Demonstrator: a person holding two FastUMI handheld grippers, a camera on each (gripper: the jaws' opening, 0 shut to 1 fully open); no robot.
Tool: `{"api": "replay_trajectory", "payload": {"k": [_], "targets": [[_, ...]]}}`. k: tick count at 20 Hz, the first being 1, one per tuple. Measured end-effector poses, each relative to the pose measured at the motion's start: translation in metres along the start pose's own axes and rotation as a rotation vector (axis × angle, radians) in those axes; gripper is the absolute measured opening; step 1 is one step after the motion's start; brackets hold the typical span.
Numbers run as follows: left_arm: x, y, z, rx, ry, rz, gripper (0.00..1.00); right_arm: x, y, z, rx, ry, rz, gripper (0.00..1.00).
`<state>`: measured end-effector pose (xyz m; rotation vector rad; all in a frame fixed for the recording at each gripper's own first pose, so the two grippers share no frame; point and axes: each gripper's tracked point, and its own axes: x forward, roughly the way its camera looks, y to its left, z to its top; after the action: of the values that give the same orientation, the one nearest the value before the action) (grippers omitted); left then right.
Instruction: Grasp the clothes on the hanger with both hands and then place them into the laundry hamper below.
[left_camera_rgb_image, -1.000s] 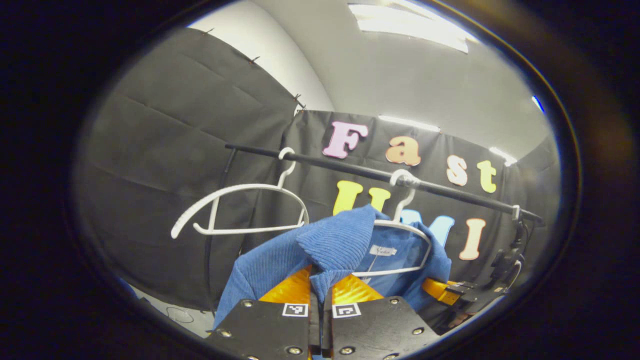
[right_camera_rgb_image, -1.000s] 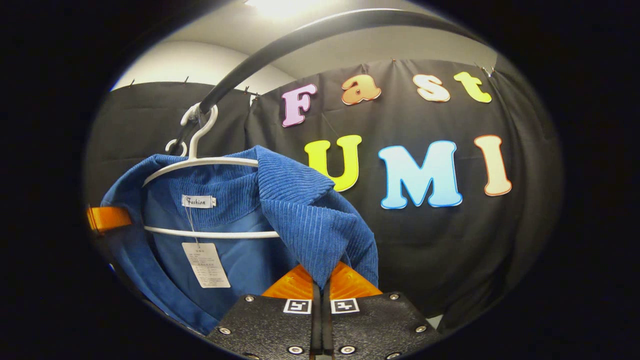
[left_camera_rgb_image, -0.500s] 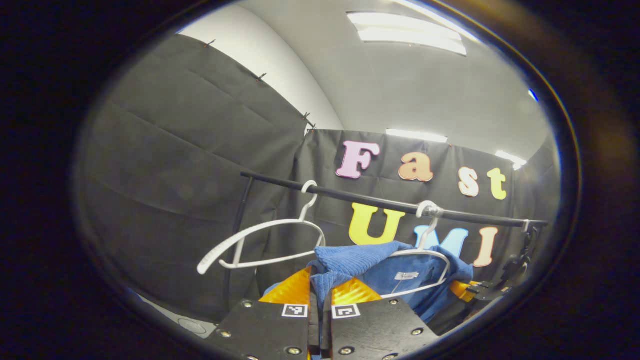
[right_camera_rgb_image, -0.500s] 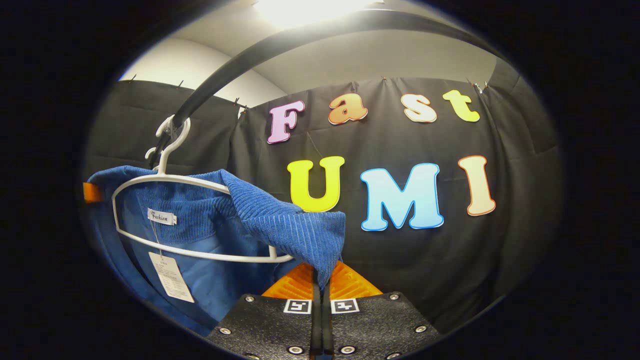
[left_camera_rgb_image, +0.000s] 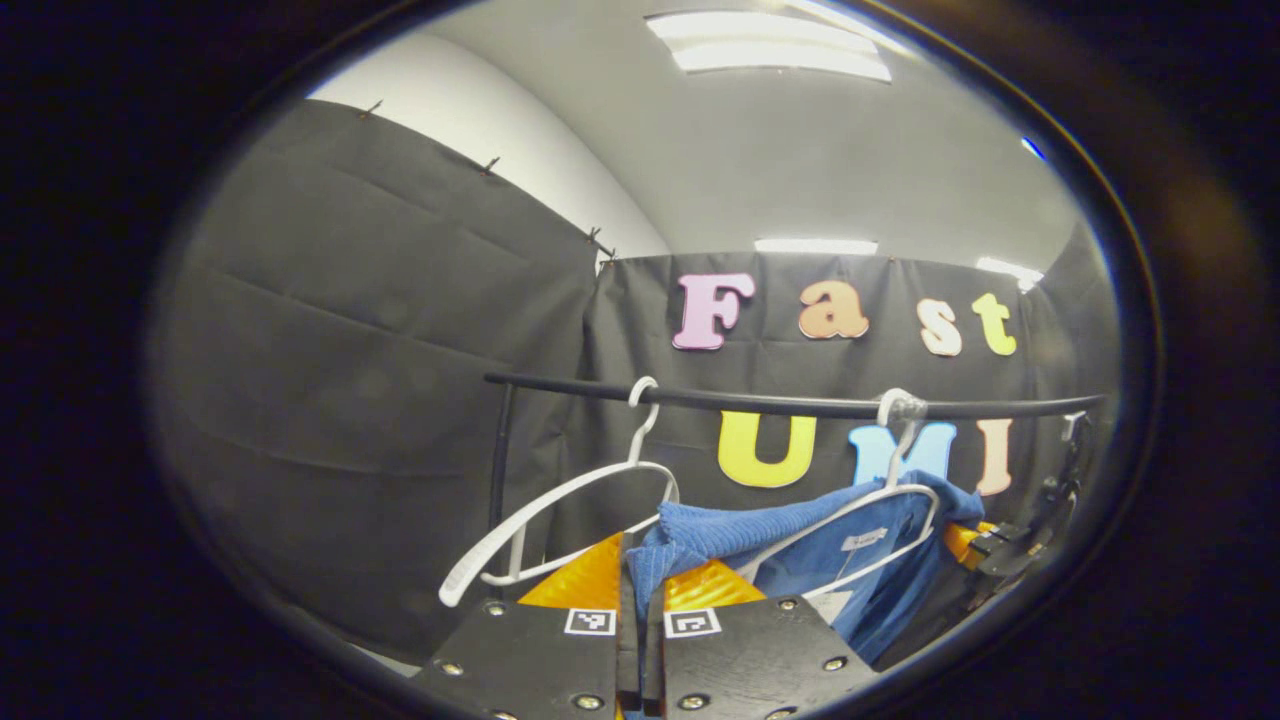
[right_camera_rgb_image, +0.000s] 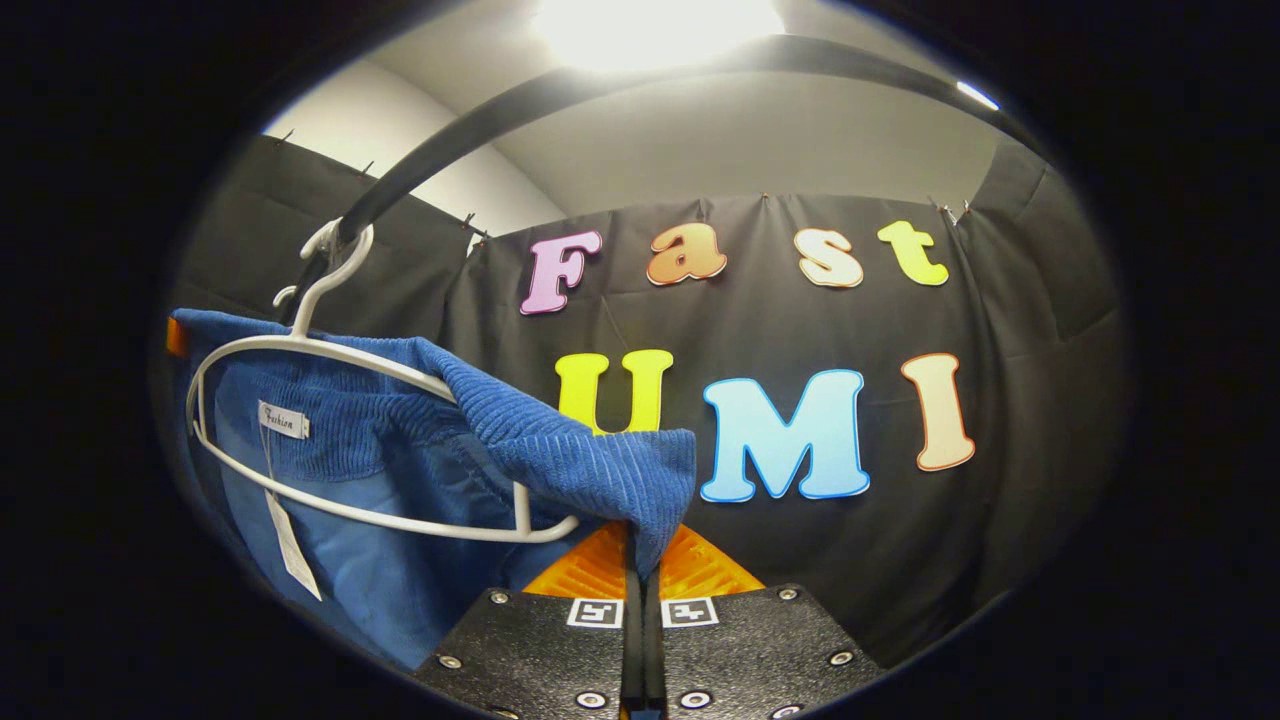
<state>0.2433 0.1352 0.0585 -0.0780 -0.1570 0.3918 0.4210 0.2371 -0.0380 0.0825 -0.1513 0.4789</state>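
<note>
In the left gripper view, the lower part of the blue garment (left_camera_rgb_image: 880, 590) is cut off by the picture's edge, and its neck label (left_camera_rgb_image: 863, 539) is too small to tell. The other tongs (left_camera_rgb_image: 985, 550) are partly hidden behind the garment. In the right gripper view, the rail (right_camera_rgb_image: 480, 140) runs out of frame.

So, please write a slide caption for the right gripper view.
Right gripper shut on blue garment, pulling it off white hanger.

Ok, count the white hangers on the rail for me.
2. An empty hanger hangs left on the rail; the other hanger hangs right, carrying the blue garment. More could be hidden.
</note>
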Motion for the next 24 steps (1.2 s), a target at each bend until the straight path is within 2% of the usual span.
{"api": "replay_trajectory", "payload": {"k": [3,5,9,11,15,19,24], "targets": [[0.008,0.013,-0.005,-0.030,0.018,0.017,0.02,0.013,-0.015,0.005,-0.009,-0.035,-0.043,0.00],[0.015,0.027,-0.006,-0.070,0.026,0.029,0.02,0.020,-0.016,0.008,-0.009,-0.051,-0.043,0.00],[0.023,0.035,-0.013,-0.156,0.048,0.011,0.02,0.029,-0.021,0.021,-0.087,-0.143,-0.045,0.00],[0.028,0.035,-0.019,-0.171,0.065,-0.013,0.02,0.034,-0.020,0.021,-0.080,-0.156,-0.035,0.00],[0.033,0.036,-0.027,-0.152,0.089,-0.045,0.02,0.036,-0.021,0.016,-0.108,-0.145,-0.045,0.00],[0.042,0.028,-0.041,-0.135,0.119,-0.068,0.02,0.037,-0.019,0.013,-0.088,-0.141,-0.056,0.00],[0.050,0.031,-0.067,-0.167,0.164,-0.052,0.03,0.047,-0.021,-0.001,-0.121,-0.119,-0.053,0.00]]}}
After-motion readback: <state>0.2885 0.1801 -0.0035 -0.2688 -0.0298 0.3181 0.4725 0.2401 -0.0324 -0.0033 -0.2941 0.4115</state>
